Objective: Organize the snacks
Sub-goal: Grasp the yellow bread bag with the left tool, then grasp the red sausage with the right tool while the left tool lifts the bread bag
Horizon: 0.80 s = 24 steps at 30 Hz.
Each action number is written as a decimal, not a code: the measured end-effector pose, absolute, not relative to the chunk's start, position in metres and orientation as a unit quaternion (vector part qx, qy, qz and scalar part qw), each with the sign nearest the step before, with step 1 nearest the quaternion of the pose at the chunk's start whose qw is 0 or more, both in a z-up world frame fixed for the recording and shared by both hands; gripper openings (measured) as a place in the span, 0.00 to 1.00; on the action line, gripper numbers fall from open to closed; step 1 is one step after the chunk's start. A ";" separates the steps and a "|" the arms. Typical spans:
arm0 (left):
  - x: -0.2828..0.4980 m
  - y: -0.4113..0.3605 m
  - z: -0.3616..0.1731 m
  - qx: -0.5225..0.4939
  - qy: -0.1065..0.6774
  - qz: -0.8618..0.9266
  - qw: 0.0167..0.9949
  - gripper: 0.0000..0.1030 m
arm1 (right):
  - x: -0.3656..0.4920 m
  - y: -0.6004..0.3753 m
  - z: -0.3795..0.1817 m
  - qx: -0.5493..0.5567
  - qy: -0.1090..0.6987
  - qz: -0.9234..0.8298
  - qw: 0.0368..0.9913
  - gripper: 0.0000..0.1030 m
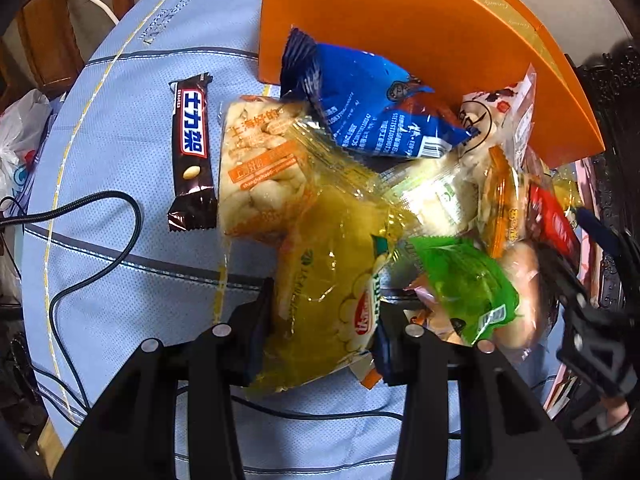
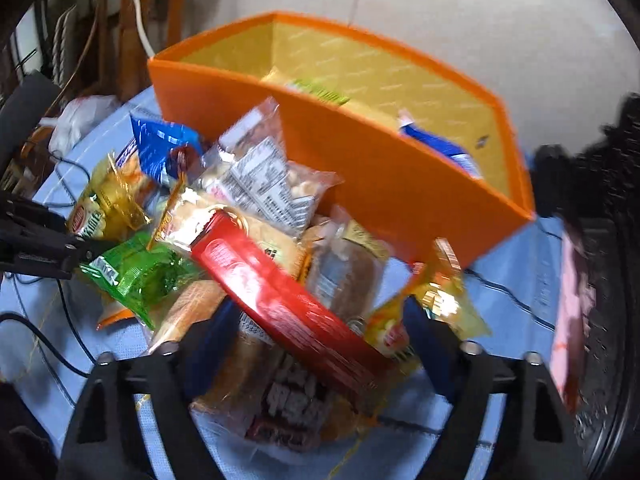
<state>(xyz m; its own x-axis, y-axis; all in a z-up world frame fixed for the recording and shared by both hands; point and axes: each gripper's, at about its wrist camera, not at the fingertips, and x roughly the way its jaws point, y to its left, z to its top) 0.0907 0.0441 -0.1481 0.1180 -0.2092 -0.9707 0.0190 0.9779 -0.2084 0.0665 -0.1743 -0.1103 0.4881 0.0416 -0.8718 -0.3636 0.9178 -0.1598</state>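
A pile of snack packets lies on the blue tablecloth [image 1: 120, 300] in front of an orange box [image 1: 400, 20] [image 2: 400, 184]. My left gripper [image 1: 322, 330] is shut on a clear yellow snack packet [image 1: 332, 272] at the pile's near side. A green packet [image 1: 468, 280], a blue packet [image 1: 372, 100] and a brown chocolate bar [image 1: 191, 152] lie around it. My right gripper [image 2: 318, 342] straddles a red box [image 2: 280, 292] lying on a bread packet [image 2: 280, 400]; its pads do not visibly press on either. The orange box holds a blue packet [image 2: 440, 148] and a yellow-green one [image 2: 316, 88].
A black cable [image 1: 100, 240] loops over the cloth on the left. A white plastic bag [image 1: 20, 140] and wooden chair parts [image 1: 40, 40] stand past the table's left edge. Dark carved furniture [image 1: 608, 120] rises on the right. The right wrist view is blurred.
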 end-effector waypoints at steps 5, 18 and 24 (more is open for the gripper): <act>0.091 0.042 -0.152 -0.076 0.660 -0.078 0.743 0.40 | 0.078 -0.175 -0.109 -0.161 0.515 0.113 0.834 0.23; 0.073 0.053 -0.099 -0.072 0.600 -0.102 0.790 0.40 | 0.028 -0.219 -0.053 0.016 0.466 0.122 0.876 0.23; 0.081 0.047 -0.065 -0.069 0.571 -0.124 0.809 0.40 | 0.026 -0.218 -0.037 0.028 0.447 0.127 0.885 0.23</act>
